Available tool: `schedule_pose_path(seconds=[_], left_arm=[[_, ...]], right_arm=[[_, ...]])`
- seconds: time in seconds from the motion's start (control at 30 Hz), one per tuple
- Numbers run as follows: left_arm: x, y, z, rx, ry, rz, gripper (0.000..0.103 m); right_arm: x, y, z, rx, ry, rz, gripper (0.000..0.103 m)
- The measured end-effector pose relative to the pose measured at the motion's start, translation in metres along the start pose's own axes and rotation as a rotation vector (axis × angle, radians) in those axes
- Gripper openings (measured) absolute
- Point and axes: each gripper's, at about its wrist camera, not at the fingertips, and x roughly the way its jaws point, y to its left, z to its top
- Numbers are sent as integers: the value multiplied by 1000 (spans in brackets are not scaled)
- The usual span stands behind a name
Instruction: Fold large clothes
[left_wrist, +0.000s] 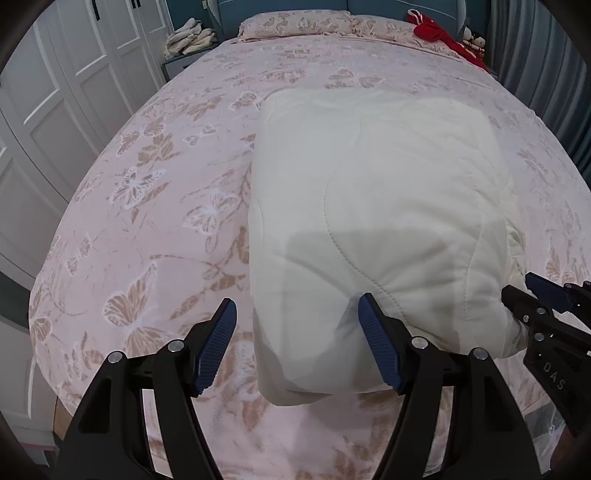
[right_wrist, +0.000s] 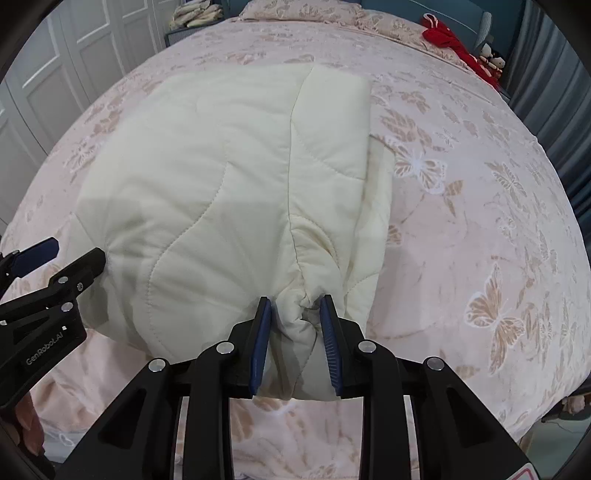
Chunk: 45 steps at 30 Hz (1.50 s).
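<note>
A cream quilted garment (left_wrist: 369, 192) lies folded on the pink butterfly bedspread (left_wrist: 147, 206). My left gripper (left_wrist: 297, 332) is open over the garment's near left corner. Its right pad (left_wrist: 376, 343) lies against the cloth and its left pad (left_wrist: 218, 343) stands clear over the bedspread. In the right wrist view the garment (right_wrist: 207, 177) fills the middle. My right gripper (right_wrist: 295, 325) is shut on a bunched fold at its near right edge. Each gripper also shows in the other's view: the right gripper (left_wrist: 535, 299) at the garment's right, the left gripper (right_wrist: 55, 258) at its left.
White wardrobe doors (left_wrist: 55, 92) stand along the left. A pillow (left_wrist: 295, 22) lies at the head of the bed, with a red garment (left_wrist: 436, 31) and small toys (left_wrist: 474, 38) at the far right corner. Folded clothes (left_wrist: 190, 35) sit on a bedside stand. Grey curtains (left_wrist: 546, 74) hang on the right.
</note>
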Motion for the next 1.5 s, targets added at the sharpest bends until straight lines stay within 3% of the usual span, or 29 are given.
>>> schedule_pose_path(seconds=[0.5,0.93,1.23,1.5], left_arm=[[26,-2,-10,-22,16,-6,71],[29,-8,-13,-7,-9,24,72],[-20,-13,-18,15,-63,54,70],[-51,-20,-45,14,-53,45,70]], right_arm=[[23,9,-3,5,13,-24,27],[33,-2,-1,40,18,21,27],[-27,-15,-18,130,-63,54,30],[-58,-5,-51,100,-73,41,38]])
